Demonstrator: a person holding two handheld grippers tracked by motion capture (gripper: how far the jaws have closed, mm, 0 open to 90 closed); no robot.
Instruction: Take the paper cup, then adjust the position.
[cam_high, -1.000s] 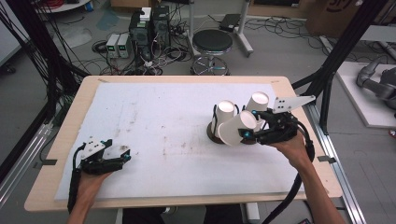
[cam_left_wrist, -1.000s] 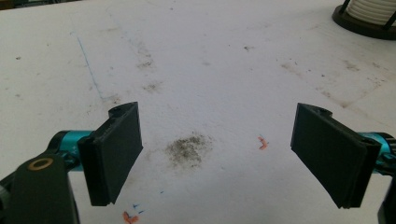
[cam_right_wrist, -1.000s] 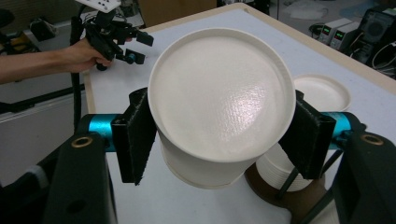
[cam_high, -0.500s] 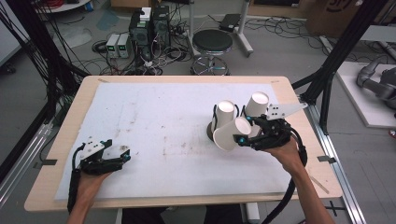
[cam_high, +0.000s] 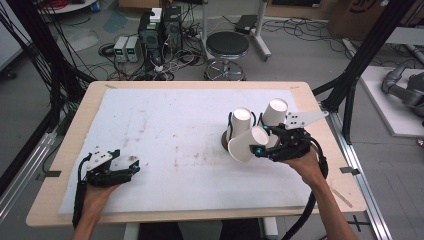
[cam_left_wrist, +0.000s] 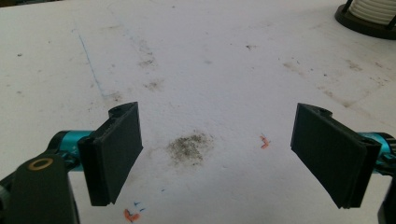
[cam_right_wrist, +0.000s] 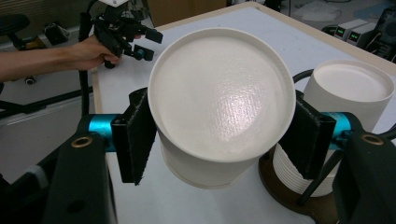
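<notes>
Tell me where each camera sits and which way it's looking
High view: above the person's side, looking forward and down on the table; both forearms show.
Left gripper view: on the left claw, facing the stained mat; open jaws show.
Right gripper view: on the right claw, facing its paper cup.
Shared: the cup stack.

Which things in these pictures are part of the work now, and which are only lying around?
Part of the work:
- paper cup clamped in the right gripper
- cup stand with a stack of cups
- second upturned cup behind it

Lying around:
- left gripper, open, resting on the white mat
- stool and cables on the floor
</notes>
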